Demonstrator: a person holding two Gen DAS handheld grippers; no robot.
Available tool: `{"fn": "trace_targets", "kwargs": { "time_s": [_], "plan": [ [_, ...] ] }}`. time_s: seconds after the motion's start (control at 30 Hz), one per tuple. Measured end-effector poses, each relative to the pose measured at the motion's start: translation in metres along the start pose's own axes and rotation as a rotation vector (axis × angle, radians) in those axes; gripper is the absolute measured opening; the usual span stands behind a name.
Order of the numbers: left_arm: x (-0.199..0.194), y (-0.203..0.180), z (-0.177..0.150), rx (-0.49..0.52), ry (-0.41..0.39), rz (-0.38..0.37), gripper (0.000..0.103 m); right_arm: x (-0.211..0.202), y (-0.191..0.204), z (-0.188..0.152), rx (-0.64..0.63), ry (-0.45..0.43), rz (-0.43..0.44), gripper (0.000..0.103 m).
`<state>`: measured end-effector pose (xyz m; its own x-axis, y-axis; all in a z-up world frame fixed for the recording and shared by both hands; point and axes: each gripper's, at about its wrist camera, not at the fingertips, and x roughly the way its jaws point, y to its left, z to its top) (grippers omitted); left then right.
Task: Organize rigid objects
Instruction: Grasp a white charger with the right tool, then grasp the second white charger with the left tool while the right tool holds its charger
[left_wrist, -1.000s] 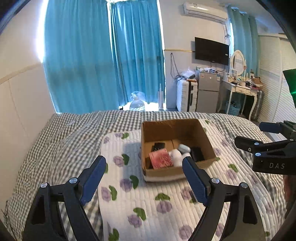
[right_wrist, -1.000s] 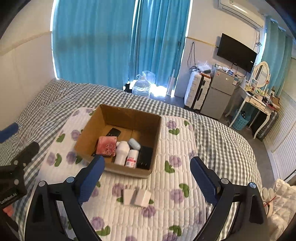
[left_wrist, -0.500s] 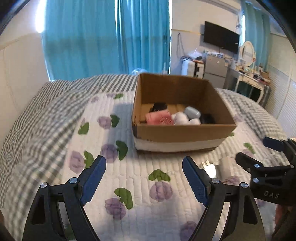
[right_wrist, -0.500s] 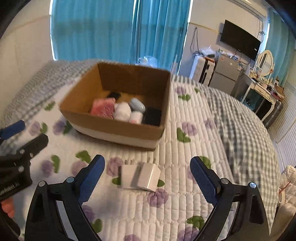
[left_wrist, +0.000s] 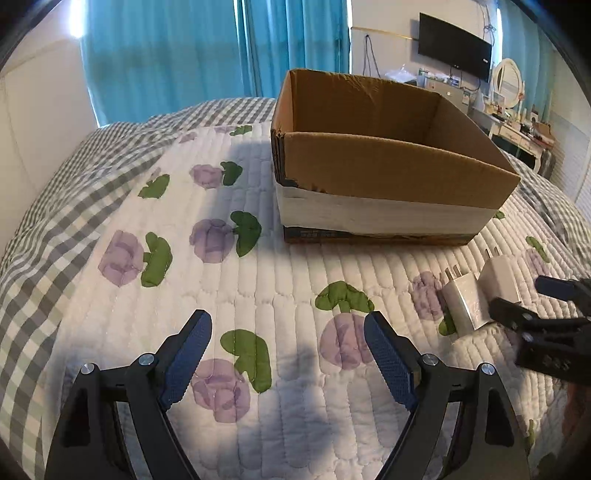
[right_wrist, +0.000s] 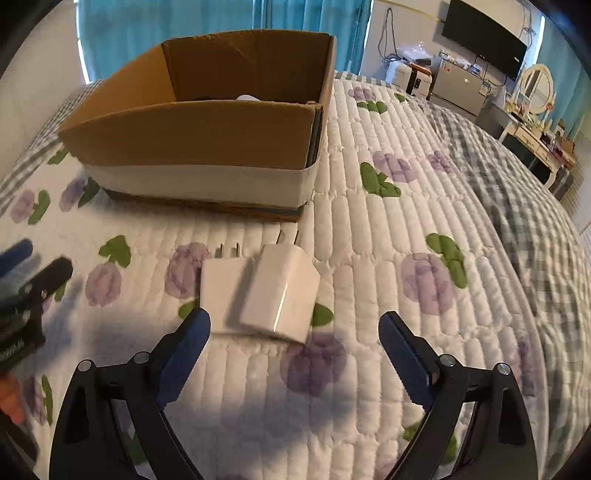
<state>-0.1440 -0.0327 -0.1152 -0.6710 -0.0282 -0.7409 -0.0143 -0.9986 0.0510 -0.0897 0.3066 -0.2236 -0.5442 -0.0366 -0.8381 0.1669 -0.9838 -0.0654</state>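
Two white plug adapters lie side by side on the flowered quilt in front of a cardboard box (right_wrist: 207, 136). The larger adapter (right_wrist: 280, 291) and the smaller one (right_wrist: 223, 288) sit just ahead of my open right gripper (right_wrist: 293, 339), close to its left finger. In the left wrist view the adapters (left_wrist: 465, 299) (left_wrist: 500, 277) lie at the right, with the right gripper (left_wrist: 543, 310) beside them. My left gripper (left_wrist: 288, 350) is open and empty, low over the quilt, in front of the box (left_wrist: 384, 177). The box's contents are mostly hidden by its front wall.
The white flowered quilt (left_wrist: 258, 280) lies on a grey checked bedspread (left_wrist: 55, 206). Blue curtains (left_wrist: 184, 48) hang behind the bed. A fridge, desk and mirror (right_wrist: 535, 88) stand at the far right.
Both grippers have dropped lower and moved closer to the box and the adapters. The box's contents have sunk out of sight behind its front wall. Both grippers stay open.
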Motion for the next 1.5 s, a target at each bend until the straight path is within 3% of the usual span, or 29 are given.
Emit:
{"fn": "trace_targets", "kwargs": {
  "time_s": [0.13,0.2,0.27,0.3,0.33,0.6,0.9,1.2,1.47,1.5],
  "plan": [
    [0.001,0.001,-0.003,-0.011,-0.001,-0.002,0.087,0.017,-0.003,0.006,0.031,0.019,-0.002,0.065],
    [0.003,0.002,-0.003,-0.018,0.004,0.001,0.087,0.019,-0.007,0.007,0.061,0.014,0.023,0.061],
    [0.003,0.001,-0.003,-0.021,0.007,0.001,0.087,0.019,-0.008,0.007,0.066,0.004,0.029,0.049],
    [0.003,0.001,-0.003,-0.02,0.007,0.004,0.087,0.018,-0.008,0.007,0.059,0.002,0.031,0.034],
    [0.002,0.0,-0.002,-0.018,0.007,0.007,0.087,0.018,-0.008,0.006,0.055,0.004,0.015,0.028],
    [-0.011,-0.023,0.012,-0.05,0.045,0.02,0.087,-0.009,-0.026,0.011,0.044,-0.039,0.045,0.028],
    [-0.007,-0.096,0.033,-0.011,0.052,-0.026,0.087,-0.025,-0.069,0.014,-0.004,-0.071,0.049,0.028],
    [0.023,-0.136,0.017,-0.017,0.114,-0.062,0.087,-0.009,-0.095,0.003,0.08,-0.02,0.163,0.028],
    [0.039,-0.155,0.005,0.017,0.163,-0.069,0.084,-0.01,-0.096,0.001,0.098,-0.019,0.16,0.028],
    [0.039,-0.158,0.003,0.031,0.163,-0.065,0.078,-0.01,-0.096,0.001,0.099,-0.019,0.158,0.028]
  ]
}}
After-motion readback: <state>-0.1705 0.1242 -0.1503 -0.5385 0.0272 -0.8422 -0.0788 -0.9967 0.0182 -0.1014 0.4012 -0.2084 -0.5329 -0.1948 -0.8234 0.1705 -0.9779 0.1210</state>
